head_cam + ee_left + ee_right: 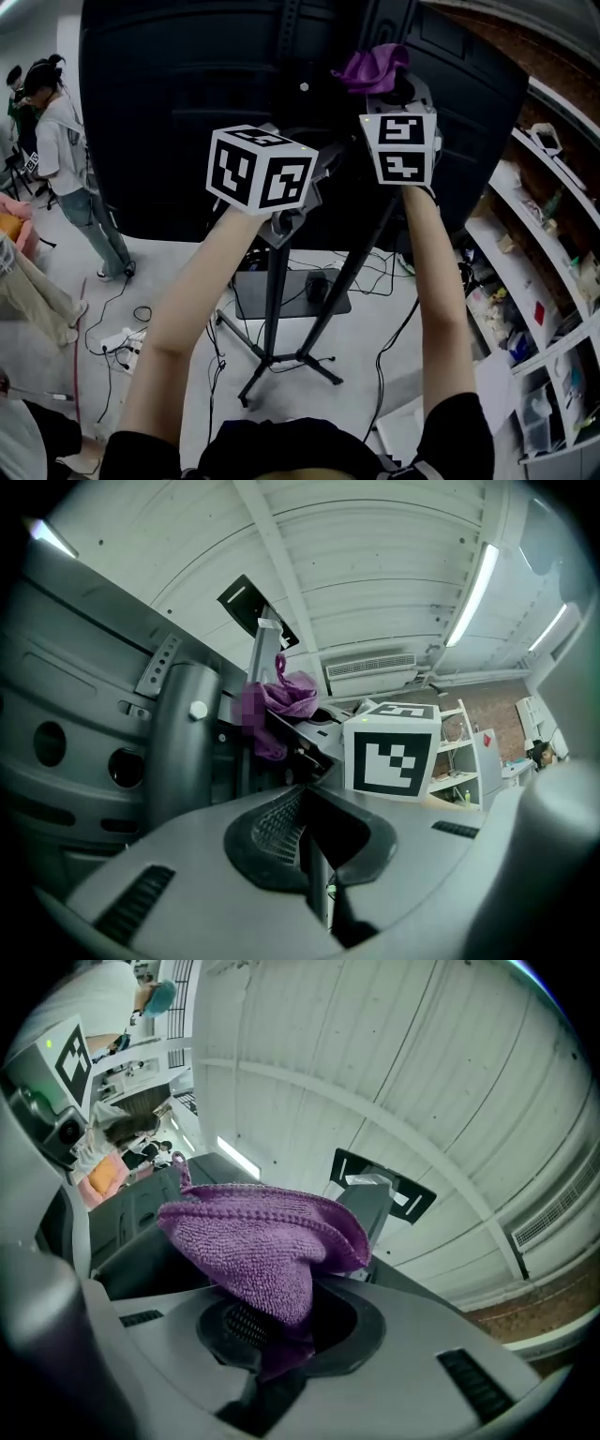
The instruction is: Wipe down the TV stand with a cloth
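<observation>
1. Nearest: two bare forearms [192,314] stretched forward from a dark shirt, one gripper in each hand.
2. Left gripper [314,850]: jaws closed together, nothing between them; held low beside the upright post of the TV stand [275,291].
3. Right gripper [278,1330]: jaws clamped on a purple cloth [258,1241], bunched and folded over above them.
4. Cloth raised high, just beside the top of the stand's post and in front of the dark back of the TV [178,84]; touching either or not, unclear.
5. Lower down: tripod legs [314,366] of the stand spread on a pale floor [178,272], black cables [382,352] trailing around them.
6. At right, shelves [530,281] crowded with small items.
7. At far left, well apart from the stand, a person [66,159] in a white top and jeans, standing.
</observation>
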`<control>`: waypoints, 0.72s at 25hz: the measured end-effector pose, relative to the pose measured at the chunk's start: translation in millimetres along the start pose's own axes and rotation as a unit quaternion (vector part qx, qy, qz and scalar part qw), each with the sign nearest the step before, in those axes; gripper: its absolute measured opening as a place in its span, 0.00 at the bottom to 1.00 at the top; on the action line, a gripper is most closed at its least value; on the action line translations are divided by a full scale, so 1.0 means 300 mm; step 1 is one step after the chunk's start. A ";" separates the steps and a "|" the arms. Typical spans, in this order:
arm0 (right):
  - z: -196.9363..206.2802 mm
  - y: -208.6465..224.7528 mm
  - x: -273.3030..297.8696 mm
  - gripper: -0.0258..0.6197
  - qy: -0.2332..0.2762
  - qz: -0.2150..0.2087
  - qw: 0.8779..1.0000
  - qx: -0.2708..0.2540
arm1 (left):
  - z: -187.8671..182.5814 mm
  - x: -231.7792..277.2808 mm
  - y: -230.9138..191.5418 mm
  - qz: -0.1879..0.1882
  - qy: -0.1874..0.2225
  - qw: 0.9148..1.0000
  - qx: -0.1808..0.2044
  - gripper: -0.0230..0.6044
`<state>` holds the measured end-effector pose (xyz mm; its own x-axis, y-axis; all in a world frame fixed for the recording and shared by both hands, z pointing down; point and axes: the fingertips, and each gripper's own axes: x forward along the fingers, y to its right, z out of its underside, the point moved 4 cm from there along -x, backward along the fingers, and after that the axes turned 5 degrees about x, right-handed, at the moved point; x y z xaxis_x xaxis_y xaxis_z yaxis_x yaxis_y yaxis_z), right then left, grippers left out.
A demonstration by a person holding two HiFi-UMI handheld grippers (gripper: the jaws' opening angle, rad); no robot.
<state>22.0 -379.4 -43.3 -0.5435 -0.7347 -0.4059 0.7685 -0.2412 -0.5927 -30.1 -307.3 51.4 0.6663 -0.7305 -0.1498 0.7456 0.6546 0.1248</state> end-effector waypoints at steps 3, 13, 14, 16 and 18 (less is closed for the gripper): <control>0.037 -0.030 -0.017 0.15 -0.013 -0.002 1.000 0.016 | 0.030 -0.021 -0.002 -0.004 0.000 1.000 -0.008 0.05; 0.161 -0.153 -0.110 0.15 -0.046 -0.013 0.997 0.061 | 0.202 -0.094 0.012 -0.029 -0.034 0.999 -0.009 0.05; 0.175 -0.163 -0.120 0.15 -0.049 -0.013 0.997 0.065 | 0.213 -0.098 0.015 -0.030 -0.035 0.999 -0.011 0.05; 0.203 -0.182 -0.137 0.15 -0.055 -0.015 0.996 0.073 | 0.237 -0.103 0.020 -0.031 -0.038 0.999 -0.013 0.05; 0.231 -0.203 -0.152 0.15 -0.060 -0.016 0.995 0.079 | 0.262 -0.106 0.022 -0.034 -0.042 0.998 -0.011 0.05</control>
<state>23.4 -375.3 59.5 -0.5325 -0.7927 -0.2967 0.7994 -0.3558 -0.4841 -45.7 -295.0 134.2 0.6138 -0.7860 -0.0740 0.7889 0.6071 0.0952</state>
